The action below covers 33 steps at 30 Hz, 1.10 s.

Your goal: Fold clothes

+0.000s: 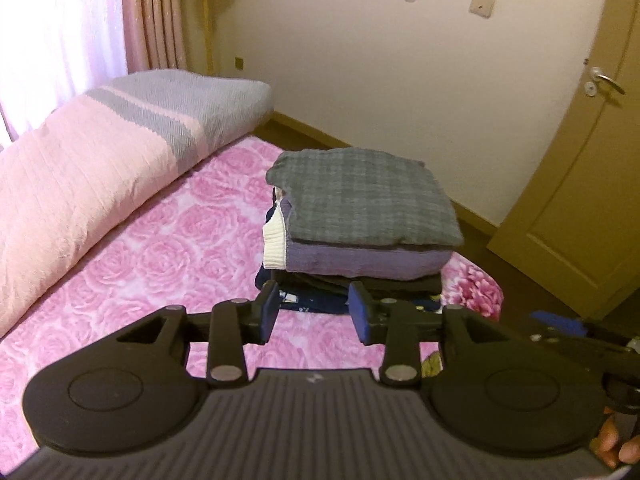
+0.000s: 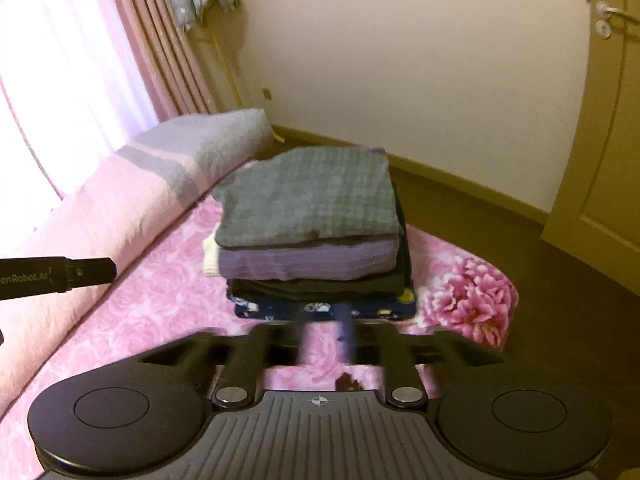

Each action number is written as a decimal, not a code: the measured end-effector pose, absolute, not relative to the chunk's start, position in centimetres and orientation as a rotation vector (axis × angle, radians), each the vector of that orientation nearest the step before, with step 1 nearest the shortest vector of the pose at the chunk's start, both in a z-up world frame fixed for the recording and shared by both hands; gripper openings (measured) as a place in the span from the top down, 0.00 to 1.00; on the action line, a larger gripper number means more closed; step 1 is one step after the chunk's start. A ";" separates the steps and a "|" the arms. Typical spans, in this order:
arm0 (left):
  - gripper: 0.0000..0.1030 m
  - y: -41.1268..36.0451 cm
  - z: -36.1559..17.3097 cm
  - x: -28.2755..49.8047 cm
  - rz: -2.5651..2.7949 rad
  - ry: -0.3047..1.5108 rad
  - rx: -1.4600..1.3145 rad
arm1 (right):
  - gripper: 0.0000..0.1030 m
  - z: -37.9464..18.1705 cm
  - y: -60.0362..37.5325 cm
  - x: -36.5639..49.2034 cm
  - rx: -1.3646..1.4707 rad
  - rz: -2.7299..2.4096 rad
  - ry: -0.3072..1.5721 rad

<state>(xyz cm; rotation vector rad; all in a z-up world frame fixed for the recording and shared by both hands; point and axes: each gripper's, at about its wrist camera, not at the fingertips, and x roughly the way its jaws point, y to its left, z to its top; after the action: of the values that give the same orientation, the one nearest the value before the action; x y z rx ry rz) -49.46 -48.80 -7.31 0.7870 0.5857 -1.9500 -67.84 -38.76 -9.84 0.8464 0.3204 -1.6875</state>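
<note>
A stack of folded clothes [image 1: 360, 216] sits on the pink rose blanket [image 1: 160, 264] near the bed's far corner. A grey checked garment [image 1: 360, 200] lies on top. Below it are a purple one [image 1: 360, 258], a white knit edge [image 1: 275, 246] and dark navy pieces [image 1: 312, 300]. My left gripper [image 1: 314, 312] is open just short of the stack's bottom layer, holding nothing. In the right wrist view the same stack [image 2: 312, 236] is straight ahead. My right gripper [image 2: 322, 334] is blurred, with a narrow gap between its fingers and nothing between them.
A rolled pink and grey quilt [image 1: 100, 152] lies along the window side. Bare dark floor [image 2: 540, 280] and a closed door [image 1: 580, 200] are to the right. The bed's edge with a big flower print [image 2: 468, 300] is beside the stack. A hand [image 1: 616, 448] shows at the lower right.
</note>
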 end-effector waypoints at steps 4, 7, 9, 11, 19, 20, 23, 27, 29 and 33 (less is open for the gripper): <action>0.61 -45.6 -6.0 -46.7 -1.962 0.565 0.769 | 0.25 -8.3 -35.9 -65.1 0.807 -1.712 0.290; 0.60 -43.4 -5.4 -44.6 -1.967 0.561 0.766 | 0.25 -7.5 -33.9 -63.1 0.791 -1.727 0.271; 0.60 -41.8 -4.9 -43.3 -1.968 0.556 0.769 | 0.25 -7.1 -32.5 -61.7 0.798 -1.732 0.272; 0.59 -40.6 -4.6 -42.2 -1.970 0.547 0.772 | 0.25 -6.8 -31.0 -60.4 0.801 -1.733 0.277; 0.56 -36.1 -3.0 -39.1 -1.978 0.502 0.777 | 0.25 -5.6 -26.1 -56.5 0.797 -1.767 0.286; 0.54 -35.6 -2.9 -38.9 -1.978 0.493 0.774 | 0.25 -5.4 -25.7 -56.3 0.792 -1.772 0.285; 0.46 -34.4 -2.4 -38.6 -1.981 0.474 0.770 | 0.25 -4.9 -24.7 -55.6 0.781 -1.783 0.292; 0.42 -33.3 -1.7 -38.8 -1.982 0.443 0.769 | 0.25 -4.3 -23.8 -55.0 0.768 -1.806 0.304; 0.37 -32.9 -1.5 -39.0 -1.978 0.432 0.763 | 0.25 -4.2 -23.6 -54.9 0.756 -1.820 0.314; 0.28 -32.7 -1.5 -39.8 -1.951 0.397 0.749 | 0.25 -4.4 -23.8 -55.3 0.743 -1.840 0.330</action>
<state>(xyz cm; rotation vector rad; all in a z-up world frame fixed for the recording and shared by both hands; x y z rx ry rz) -39.83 -32.72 -1.54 0.7491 0.3969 -1.9506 -55.26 -23.80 -4.38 0.7425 0.3296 -1.8396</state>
